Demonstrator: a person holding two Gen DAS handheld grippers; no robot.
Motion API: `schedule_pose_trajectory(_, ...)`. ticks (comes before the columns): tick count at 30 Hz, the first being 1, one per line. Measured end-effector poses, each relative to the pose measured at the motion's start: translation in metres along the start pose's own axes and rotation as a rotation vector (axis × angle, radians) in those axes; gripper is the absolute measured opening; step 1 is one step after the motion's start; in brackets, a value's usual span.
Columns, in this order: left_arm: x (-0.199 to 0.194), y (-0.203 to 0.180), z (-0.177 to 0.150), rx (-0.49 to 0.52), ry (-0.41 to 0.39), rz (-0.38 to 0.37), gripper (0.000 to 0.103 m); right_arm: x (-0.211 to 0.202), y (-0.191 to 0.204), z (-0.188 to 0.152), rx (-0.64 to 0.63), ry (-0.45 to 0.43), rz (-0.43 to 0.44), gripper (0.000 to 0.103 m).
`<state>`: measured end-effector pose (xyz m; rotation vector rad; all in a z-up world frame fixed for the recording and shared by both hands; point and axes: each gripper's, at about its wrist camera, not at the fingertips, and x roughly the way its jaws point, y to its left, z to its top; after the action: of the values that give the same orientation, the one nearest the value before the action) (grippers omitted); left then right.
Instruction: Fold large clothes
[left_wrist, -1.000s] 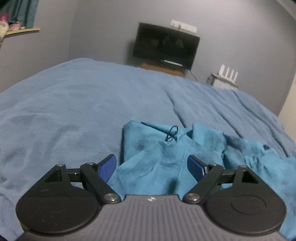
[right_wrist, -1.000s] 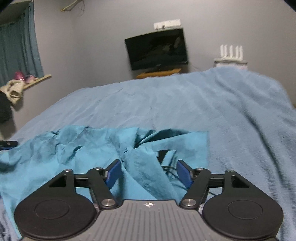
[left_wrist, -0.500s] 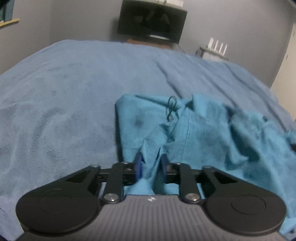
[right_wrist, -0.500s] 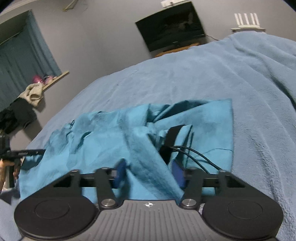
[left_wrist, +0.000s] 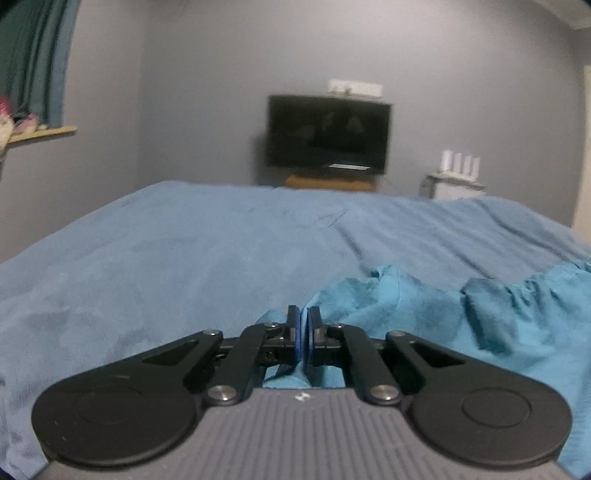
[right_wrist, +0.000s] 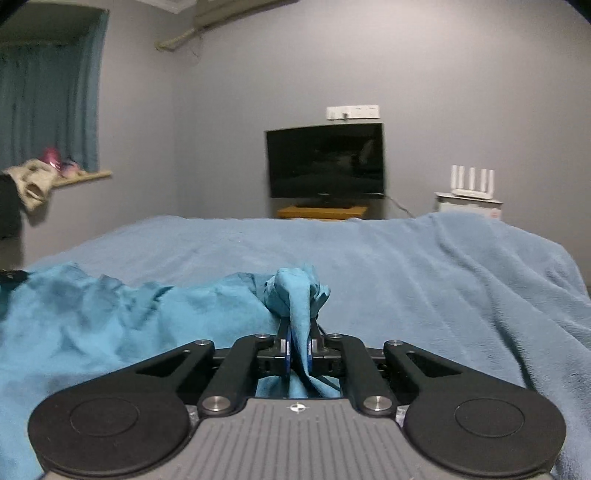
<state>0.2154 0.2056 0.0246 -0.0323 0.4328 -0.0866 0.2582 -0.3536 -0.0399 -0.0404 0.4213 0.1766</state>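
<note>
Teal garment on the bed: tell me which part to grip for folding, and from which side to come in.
Grip the teal garment at its near edge, one end per gripper, coming in low from the near side of the bed. That edge lies closest and bunches into pinchable ridges. Both are placed so: the right gripper is shut on a fabric fold, the left gripper on the edge.

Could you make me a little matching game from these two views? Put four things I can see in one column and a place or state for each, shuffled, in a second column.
Things:
1. teal garment
2. television
3. light blue blanket
4. router

Places or states:
A. dark screen, against the far wall
B. white, on a small white stand to the right of the screen
C. spread over the whole bed
D. bunched up, pinched in the right gripper

Pairs: 1-D, 2-A, 3-C, 4-B
</note>
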Motion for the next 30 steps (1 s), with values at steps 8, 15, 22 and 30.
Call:
schedule_pose_trajectory(8,0.034,-0.004,-0.022,0.077,0.099,0.096,0.001,0.043,0.003,-0.034,0.015,0.162,-0.112,0.054)
schedule_pose_trajectory(15,0.051,-0.006,-0.043,0.152,0.135,0.143,0.003,0.004,0.023,-0.01,0.049,0.048,-0.088,0.076)
schedule_pose_trajectory(22,0.065,-0.008,-0.053,0.171,0.162,0.194,0.004,0.003,0.071,-0.024,-0.129,0.108,0.212,0.075)
schedule_pose_trajectory(30,0.038,-0.011,-0.04,0.164,0.094,0.227,0.005,0.033,0.045,-0.058,-0.135,0.278,0.036,0.075)
